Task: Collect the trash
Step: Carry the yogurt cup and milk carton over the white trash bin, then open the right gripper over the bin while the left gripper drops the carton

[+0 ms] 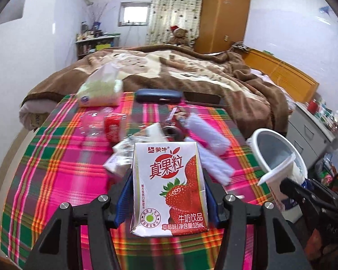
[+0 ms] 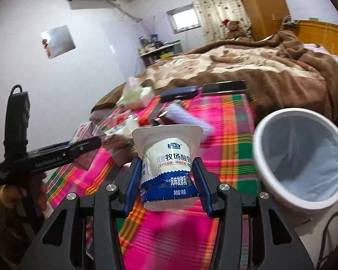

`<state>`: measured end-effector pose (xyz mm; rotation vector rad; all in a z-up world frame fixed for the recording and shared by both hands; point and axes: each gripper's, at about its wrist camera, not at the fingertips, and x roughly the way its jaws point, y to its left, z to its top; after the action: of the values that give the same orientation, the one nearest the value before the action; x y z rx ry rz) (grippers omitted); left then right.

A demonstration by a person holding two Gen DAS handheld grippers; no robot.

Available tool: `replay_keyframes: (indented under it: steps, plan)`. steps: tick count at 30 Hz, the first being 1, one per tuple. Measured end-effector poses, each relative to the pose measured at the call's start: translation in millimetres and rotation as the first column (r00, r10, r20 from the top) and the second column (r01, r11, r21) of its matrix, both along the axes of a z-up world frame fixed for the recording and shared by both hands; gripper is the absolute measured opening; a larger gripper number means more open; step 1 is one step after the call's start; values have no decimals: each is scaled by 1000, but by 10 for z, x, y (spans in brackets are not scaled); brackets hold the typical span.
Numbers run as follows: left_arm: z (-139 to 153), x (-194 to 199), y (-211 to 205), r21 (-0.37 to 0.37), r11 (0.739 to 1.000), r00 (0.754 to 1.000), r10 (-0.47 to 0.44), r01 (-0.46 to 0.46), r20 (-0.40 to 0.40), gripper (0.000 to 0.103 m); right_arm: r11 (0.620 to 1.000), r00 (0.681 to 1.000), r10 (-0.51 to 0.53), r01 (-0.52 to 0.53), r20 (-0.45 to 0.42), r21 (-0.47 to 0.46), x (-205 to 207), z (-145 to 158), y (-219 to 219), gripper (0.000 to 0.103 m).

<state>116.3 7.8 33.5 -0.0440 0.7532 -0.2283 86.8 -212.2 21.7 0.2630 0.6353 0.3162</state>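
Observation:
A small strawberry milk carton (image 1: 169, 186) stands upright between the blue pads of my left gripper (image 1: 167, 173), which is shut on it above the plaid cloth. My right gripper (image 2: 166, 162) is shut on a white and blue yogurt cup (image 2: 169, 168), also upright. A white bin with a plastic liner (image 2: 259, 157) sits just right of the cup, its mouth tilted toward the camera. In the left wrist view the right gripper (image 1: 304, 189) holds the yogurt cup (image 1: 276, 191) in front of the bin (image 1: 255, 139). The right wrist view shows the left gripper (image 2: 85, 145) at the left, held by a hand.
On the pink and green plaid cloth (image 1: 56, 180) lie a clear bottle with a red label (image 1: 110, 126), crumpled wrappers (image 1: 124, 155), pale rolls (image 1: 211, 135), a tissue pack (image 1: 101, 90), a blue case (image 1: 157, 95) and a dark flat device (image 1: 202, 99). A brown blanket covers the bed behind.

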Motion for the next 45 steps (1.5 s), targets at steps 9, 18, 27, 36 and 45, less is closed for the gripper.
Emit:
replay_keyframes:
  steps: [9, 18, 27, 36, 45]
  plan:
    - [88, 34, -681, 3, 992, 991, -130, 130, 17, 56, 987, 988, -156, 157, 15, -27, 4, 44, -468, 48]
    - [58, 132, -1390, -21, 967, 967, -254, 254, 9, 56, 958, 961, -278, 277, -5, -73, 86, 26, -939, 48]
    - [-71, 306, -1993, -28, 939, 938, -344, 343, -33, 56, 927, 925, -370, 362, -82, -101, 167, -152, -1386, 48]
    - [-284, 467, -2505, -15, 914, 911, -406, 406, -74, 56, 922, 914, -377, 355, -149, -158, 258, -299, -1579, 48]
    - [-406, 544, -2655, -19, 911, 906, -413, 413, -94, 67, 914, 904, -395, 370, -163, -166, 239, -310, -1701, 63]
